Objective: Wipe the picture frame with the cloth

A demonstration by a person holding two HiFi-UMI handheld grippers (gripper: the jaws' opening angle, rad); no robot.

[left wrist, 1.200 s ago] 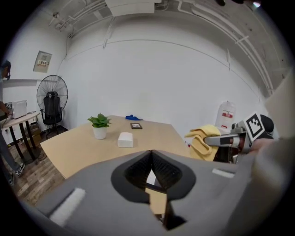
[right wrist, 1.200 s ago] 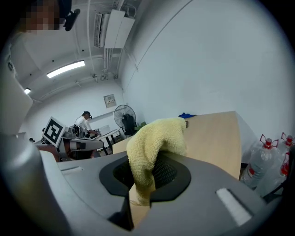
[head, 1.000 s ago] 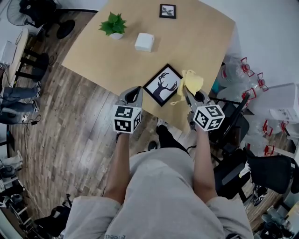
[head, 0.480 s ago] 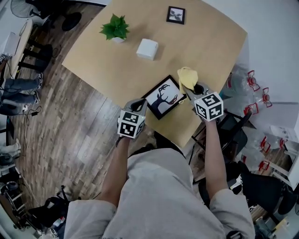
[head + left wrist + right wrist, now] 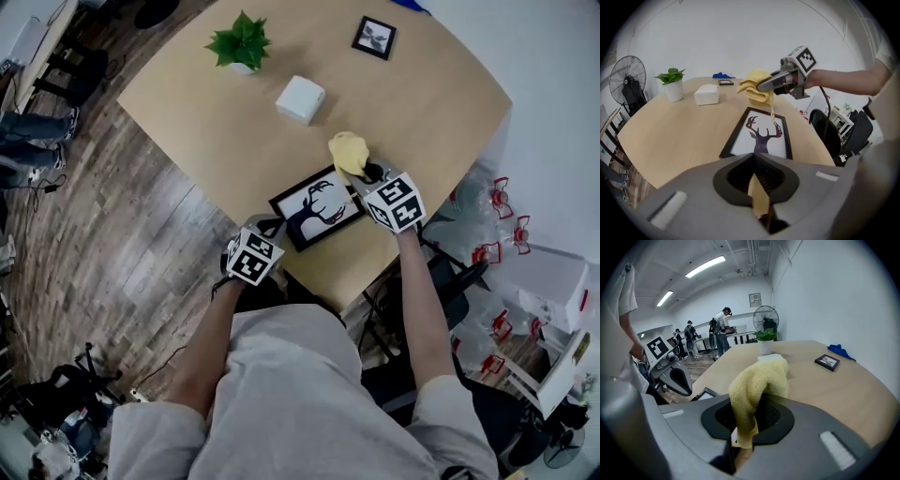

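Note:
A black picture frame [image 5: 315, 208] with a deer print lies flat near the front edge of the wooden table [image 5: 422, 103]; it also fills the middle of the left gripper view [image 5: 759, 136]. My right gripper [image 5: 366, 174] is shut on a bunched yellow cloth [image 5: 348, 152], which hangs just above the frame's far right corner. The cloth [image 5: 757, 385] bulges out between the jaws in the right gripper view. My left gripper [image 5: 271, 224] is shut with nothing in it, at the frame's near left corner. The left gripper view shows the right gripper [image 5: 776, 80] holding the cloth [image 5: 757, 89] over the frame's far end.
A potted plant [image 5: 242, 44], a white box [image 5: 300, 98] and a small picture frame [image 5: 374, 37] stand farther back on the table. A dark chair [image 5: 829, 133] stands by the table's right side. A fan [image 5: 627, 84] stands at the left. People stand far off in the room.
My right gripper has carried the cloth left, to the frame's far right corner. My left gripper has closed in on the frame's near left corner.

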